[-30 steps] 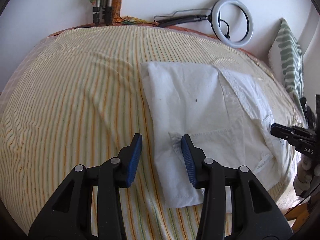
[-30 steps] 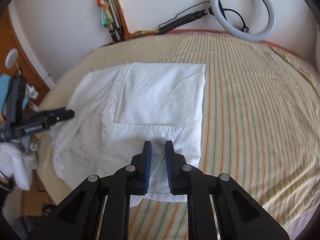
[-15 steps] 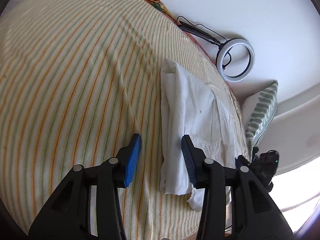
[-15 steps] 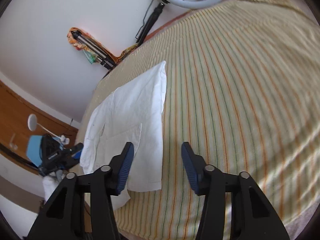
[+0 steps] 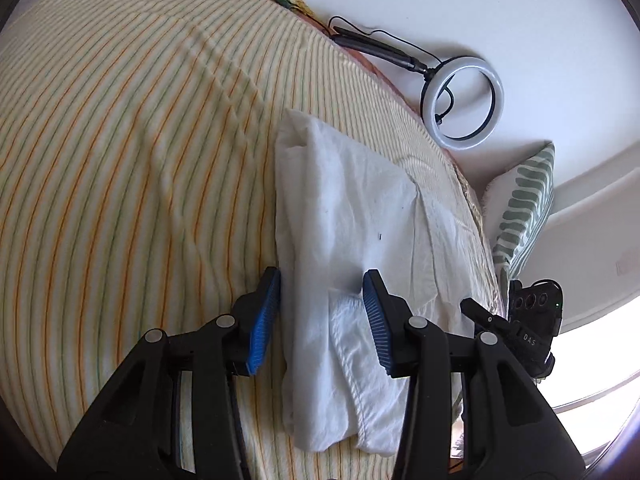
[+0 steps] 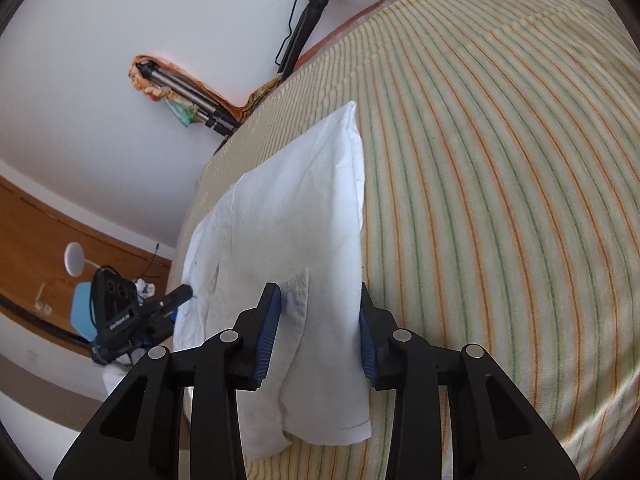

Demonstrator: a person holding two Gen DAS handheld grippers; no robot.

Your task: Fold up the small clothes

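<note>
A white garment [image 5: 352, 240], partly folded into a long flat stack, lies on the striped bedsheet [image 5: 120, 160]. My left gripper [image 5: 320, 312] is open, its blue-padded jaws straddling the garment's left folded edge near the front end. In the right wrist view the same garment [image 6: 296, 224] lies lengthwise, and my right gripper [image 6: 318, 328] is open, its jaws astride the garment's right edge. Each gripper also shows in the other's view: the right one [image 5: 520, 328], the left one [image 6: 132, 312].
A ring light [image 5: 460, 100] on a black arm leans on the white wall behind the bed. A green-patterned pillow [image 5: 524, 208] stands at the bed's right end. A folded tripod [image 6: 188, 92] rests against the wall. A wooden strip [image 6: 60, 240] runs along the left.
Both grippers tilted and moved in over the garment's opposite side edges. The right gripper opened from nearly shut to wide. The left stayed open and shifted right onto the garment's edge.
</note>
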